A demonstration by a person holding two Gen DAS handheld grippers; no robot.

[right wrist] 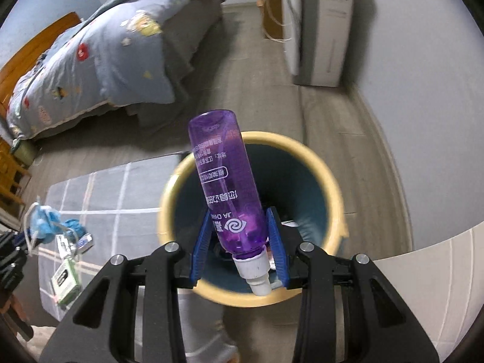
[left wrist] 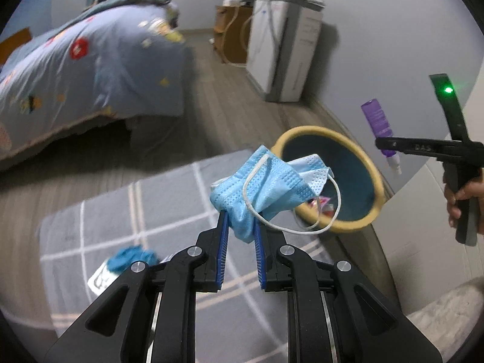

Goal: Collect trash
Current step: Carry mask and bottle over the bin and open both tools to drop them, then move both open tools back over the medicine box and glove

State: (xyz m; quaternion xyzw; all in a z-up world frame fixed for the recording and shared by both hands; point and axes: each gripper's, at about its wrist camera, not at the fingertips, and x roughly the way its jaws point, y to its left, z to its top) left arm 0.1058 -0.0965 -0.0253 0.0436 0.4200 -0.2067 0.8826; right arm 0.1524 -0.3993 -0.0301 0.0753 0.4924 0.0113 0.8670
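1. Here both tongs carry trash near the bin (right wrist: 169,199), which stands on the floor beside a grey checked rug (left wrist: 127,217).
2. The left tongs (left wrist: 240,227) are closed nearly tight on a crumpled blue mask (left wrist: 260,187), pinching its lower fold; the rest bunches above the pads and the ear loops hang loose toward the bin's rim.
3. The mask looks very light and limp, so it has no fixed axis; it should fall free once let go, though a loop could snag on a pad.
4. The right tongs (right wrist: 239,239) are part-closed on a purple bottle (right wrist: 227,181), gripping its sides low on the body, near the shoulder.
5. The bottle looks stiff, smooth and light, likely near empty; a grip across its round body is sound but could slip.
6. Its long axis runs along the tongs: the white nozzle points back toward the camera and the base points out and away, over the bin's mouth in the right wrist view.
7. More litter lies on the rug: a blue glove (left wrist: 130,258) and a small box (right wrist: 66,281).
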